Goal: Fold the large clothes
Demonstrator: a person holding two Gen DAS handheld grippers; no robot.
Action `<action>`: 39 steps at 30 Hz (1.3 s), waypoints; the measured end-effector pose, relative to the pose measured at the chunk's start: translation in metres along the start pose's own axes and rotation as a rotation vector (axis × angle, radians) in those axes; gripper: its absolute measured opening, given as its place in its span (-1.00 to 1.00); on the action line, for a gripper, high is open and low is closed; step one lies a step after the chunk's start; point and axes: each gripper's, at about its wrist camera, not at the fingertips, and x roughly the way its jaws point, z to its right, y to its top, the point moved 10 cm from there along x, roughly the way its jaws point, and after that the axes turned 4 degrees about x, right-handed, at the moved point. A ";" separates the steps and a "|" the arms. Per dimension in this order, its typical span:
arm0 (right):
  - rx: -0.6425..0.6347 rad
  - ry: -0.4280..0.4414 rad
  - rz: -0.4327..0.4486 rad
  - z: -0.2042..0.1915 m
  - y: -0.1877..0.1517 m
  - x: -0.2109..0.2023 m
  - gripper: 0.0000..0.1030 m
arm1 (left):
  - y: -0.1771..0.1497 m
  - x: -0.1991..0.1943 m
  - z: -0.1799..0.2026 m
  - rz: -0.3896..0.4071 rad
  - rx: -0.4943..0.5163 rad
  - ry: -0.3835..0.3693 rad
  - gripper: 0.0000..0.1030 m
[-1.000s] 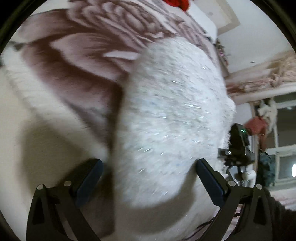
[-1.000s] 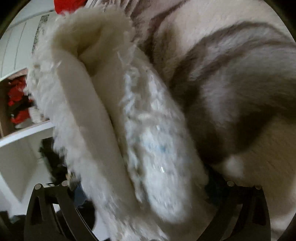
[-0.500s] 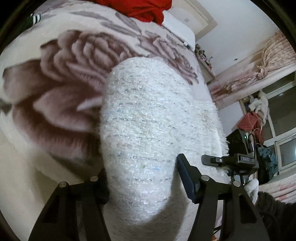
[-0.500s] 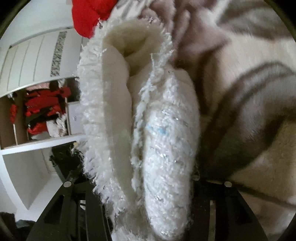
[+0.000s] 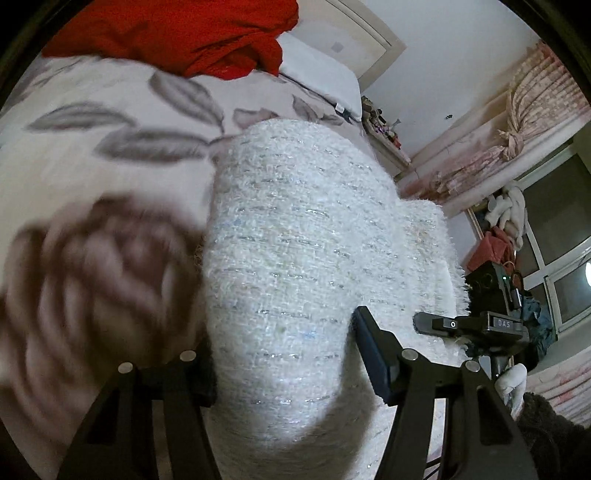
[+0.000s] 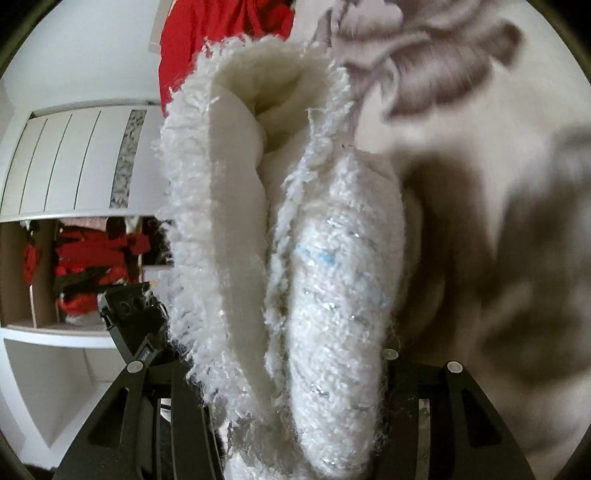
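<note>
A thick white fluffy knit garment (image 5: 295,258) with silver threads fills the middle of the left wrist view, folded into a bulky roll over a bed. My left gripper (image 5: 284,369) is shut on the near end of this roll. In the right wrist view the same white garment (image 6: 314,277) shows its folded edge and fleecy lining. My right gripper (image 6: 288,369) is shut on that edge and holds it up.
The bed has a cream blanket with a brown rose print (image 5: 92,277). A red garment (image 5: 192,33) lies at its far end. A black camera on a tripod (image 5: 495,317) stands to the right. White wardrobe shelves with red clothes (image 6: 81,258) are at the left.
Both grippers closed onto the white garment and lifted it. The views tilted up, so the far end of the bed and the red garment came into sight.
</note>
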 end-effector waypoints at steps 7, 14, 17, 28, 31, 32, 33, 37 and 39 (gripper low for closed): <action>0.031 -0.056 0.044 0.038 0.159 0.047 -0.02 | 0.072 0.105 -0.055 -0.049 0.005 0.007 0.14; 0.026 -0.095 -0.046 0.071 0.206 0.070 0.11 | 0.062 0.130 -0.070 -0.088 0.007 0.029 0.29; 0.048 -0.175 -0.073 0.093 0.183 0.067 0.35 | 0.061 0.118 -0.066 -0.099 0.015 0.124 0.38; -0.110 -0.884 0.207 0.076 0.106 -0.030 0.85 | 0.035 0.018 -0.020 -0.015 0.212 0.617 0.84; -0.151 -0.960 0.304 0.037 0.053 -0.045 0.86 | 0.031 -0.011 0.005 0.009 0.221 0.631 0.85; -0.151 -0.967 0.331 0.025 0.044 -0.054 0.86 | 0.034 -0.012 0.012 0.009 0.221 0.630 0.85; -0.151 -0.974 0.362 0.013 0.034 -0.067 0.87 | 0.032 -0.023 0.023 0.014 0.226 0.627 0.85; -0.178 -0.980 0.431 -0.072 -0.023 -0.089 0.87 | 0.032 -0.063 0.064 0.064 0.231 0.625 0.85; -0.197 -0.994 0.457 -0.097 -0.045 -0.110 0.87 | 0.028 -0.090 0.089 0.087 0.240 0.626 0.85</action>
